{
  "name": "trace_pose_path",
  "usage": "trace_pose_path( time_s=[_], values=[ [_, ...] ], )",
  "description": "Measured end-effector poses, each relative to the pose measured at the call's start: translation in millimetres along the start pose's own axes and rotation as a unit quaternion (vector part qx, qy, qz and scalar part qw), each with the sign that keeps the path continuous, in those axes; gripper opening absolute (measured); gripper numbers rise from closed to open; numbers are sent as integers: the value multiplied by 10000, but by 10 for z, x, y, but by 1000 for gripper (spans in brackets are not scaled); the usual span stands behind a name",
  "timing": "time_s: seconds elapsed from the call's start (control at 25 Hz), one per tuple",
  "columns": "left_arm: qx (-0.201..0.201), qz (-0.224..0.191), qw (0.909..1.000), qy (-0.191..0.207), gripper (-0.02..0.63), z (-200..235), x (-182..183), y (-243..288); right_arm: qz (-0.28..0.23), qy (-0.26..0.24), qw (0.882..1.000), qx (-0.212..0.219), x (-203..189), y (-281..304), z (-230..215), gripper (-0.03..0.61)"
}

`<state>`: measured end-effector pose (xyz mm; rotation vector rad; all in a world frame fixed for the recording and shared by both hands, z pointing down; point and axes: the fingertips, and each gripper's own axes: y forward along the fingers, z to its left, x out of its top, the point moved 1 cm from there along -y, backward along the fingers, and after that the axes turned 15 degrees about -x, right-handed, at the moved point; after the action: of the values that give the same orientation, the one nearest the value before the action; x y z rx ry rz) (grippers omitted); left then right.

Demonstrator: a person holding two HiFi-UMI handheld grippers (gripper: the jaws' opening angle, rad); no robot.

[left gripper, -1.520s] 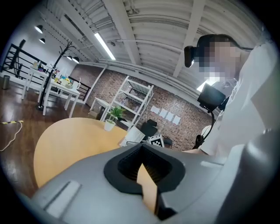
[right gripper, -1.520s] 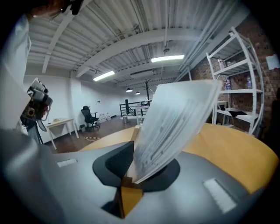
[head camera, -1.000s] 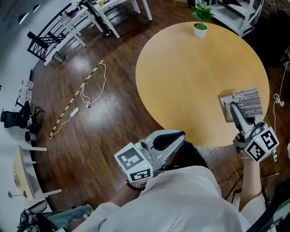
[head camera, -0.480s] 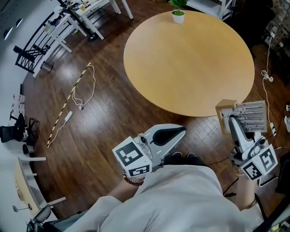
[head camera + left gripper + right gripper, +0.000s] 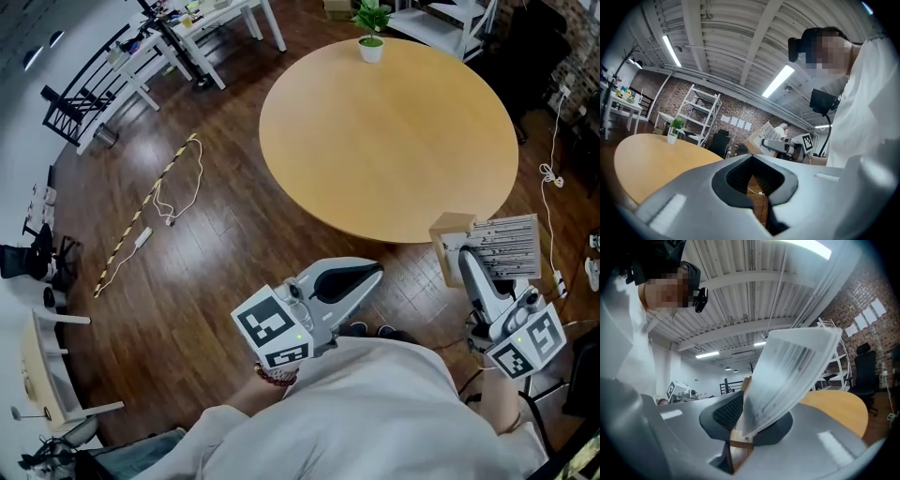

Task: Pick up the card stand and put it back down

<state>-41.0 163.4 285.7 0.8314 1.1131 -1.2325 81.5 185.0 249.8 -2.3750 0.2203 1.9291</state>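
**Head view: card stand gripped beside the table rim**

Head view shows the card stand (image 5: 452,231), a small wooden block with a printed card standing in it, just past the near right edge of the round table (image 5: 389,131) and over the dark wooden floor (image 5: 216,253). The right gripper (image 5: 466,261) is clamped on it. In the right gripper view the jaws are pressed together on the wooden block of the card stand (image 5: 740,436), and the card leans up and to the right across the picture, its print blurred. The tabletop lies behind it on the right.

The left gripper (image 5: 373,273) hangs low in front of the person's body, well apart from the stand and off the table. In the left gripper view its jaws (image 5: 757,185) are closed with nothing between them; only floor shows through the small opening.

A potted plant (image 5: 371,30) stands at the far rim of the table. On the floor to the left lie a white cable (image 5: 176,192) and a striped stick (image 5: 141,225).
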Motion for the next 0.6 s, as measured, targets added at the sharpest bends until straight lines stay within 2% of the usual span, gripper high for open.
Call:
trace_pose_path(
  time_s=[0.28,0.48,0.6],
  values=[
    [87,26,10000,-35,-14,-172,-25,19,-49,26,9997,243,41,-167,90,67],
    [99,1,9997,-223,-14,-259,-84,44,25,118,9998,175,4,-250,73,67],
    [115,349,9993,-80,-14,-256,-127,35,134,195,9997,67,-93,-170,-30,67]
  ],
)
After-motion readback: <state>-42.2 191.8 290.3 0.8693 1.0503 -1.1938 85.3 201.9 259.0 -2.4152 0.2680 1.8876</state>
